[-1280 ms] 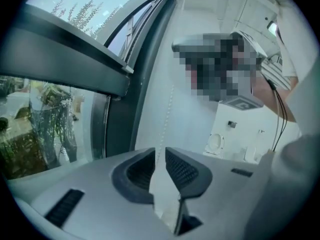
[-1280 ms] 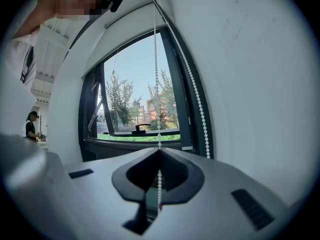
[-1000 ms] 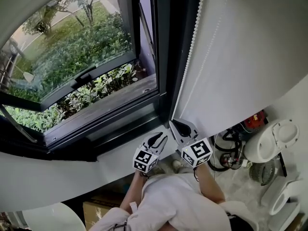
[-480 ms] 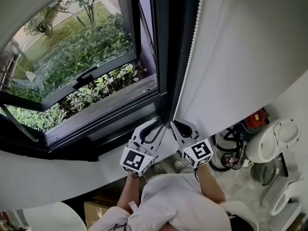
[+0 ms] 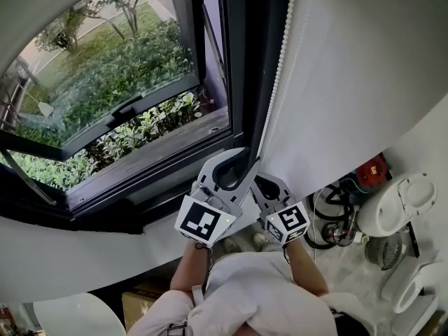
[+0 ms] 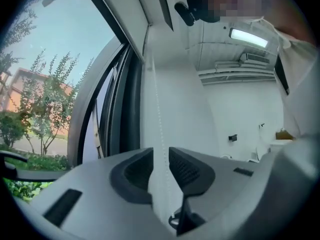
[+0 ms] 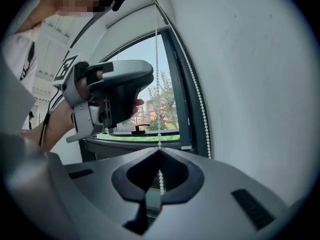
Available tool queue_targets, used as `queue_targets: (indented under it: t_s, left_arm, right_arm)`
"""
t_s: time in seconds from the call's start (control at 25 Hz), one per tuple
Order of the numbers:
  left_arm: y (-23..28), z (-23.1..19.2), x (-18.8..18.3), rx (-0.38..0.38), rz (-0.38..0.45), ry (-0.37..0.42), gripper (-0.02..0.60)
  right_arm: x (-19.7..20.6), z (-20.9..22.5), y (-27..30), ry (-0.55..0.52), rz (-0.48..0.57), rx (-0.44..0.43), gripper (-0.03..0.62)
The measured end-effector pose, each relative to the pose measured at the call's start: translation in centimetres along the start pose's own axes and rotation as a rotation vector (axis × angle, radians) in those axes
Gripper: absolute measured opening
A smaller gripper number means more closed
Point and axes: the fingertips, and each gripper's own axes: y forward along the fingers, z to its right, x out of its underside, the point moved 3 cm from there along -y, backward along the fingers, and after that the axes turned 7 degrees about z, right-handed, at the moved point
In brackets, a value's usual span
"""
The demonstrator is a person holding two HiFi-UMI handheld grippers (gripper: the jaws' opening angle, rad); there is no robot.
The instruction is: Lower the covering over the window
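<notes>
Right gripper (image 5: 255, 180) is clamped tight on the bead chain (image 5: 278, 82), low down beside the dark window frame (image 5: 238, 61). Left gripper (image 5: 233, 165) sits just above it with jaws spread, and the same chain runs free between them, pads not pressing. The chain hangs along the frame's right edge, next to a white surface (image 5: 364, 68). The window glass (image 5: 84, 54) shows uncovered, with shrubs (image 5: 140, 128) outside.
</notes>
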Motion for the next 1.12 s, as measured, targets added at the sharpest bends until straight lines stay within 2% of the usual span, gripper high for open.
queue_targets:
  t_s: [0.2,0.28,0.36,0.48,1.12]
  left_arm:
    - [1.8,-0.3,-1.1,-0.004,0.039,0.011,0.100]
    - [2.2,-0.3,-1.3,-0.003,0.051,0.028,0.079]
    - [2.5,0.0,-1.5,-0.009,0.062,0.054,0.023]
    - [2.3,0.1,-1.3,-0.039,0.087,0.042,0.014]
    - [0.4,0.1,5.8,-0.049,-0.075,-0.054,0.012]
  right_arm:
    - [0.0,-0.3,0.0,-0.001,0.000,-0.005,-0.003]
    - [0.0,-0.4,0.0,0.001,0.001,-0.005,-0.003]
    - [-0.1,-0.4,0.0,0.001,0.001,-0.004,-0.003]
    - [0.0,-0.2,0.1,-0.009,-0.011,-0.002,-0.003]
    - [6.6,-0.1,0.3,0.034,-0.188,0.001,-0.003]
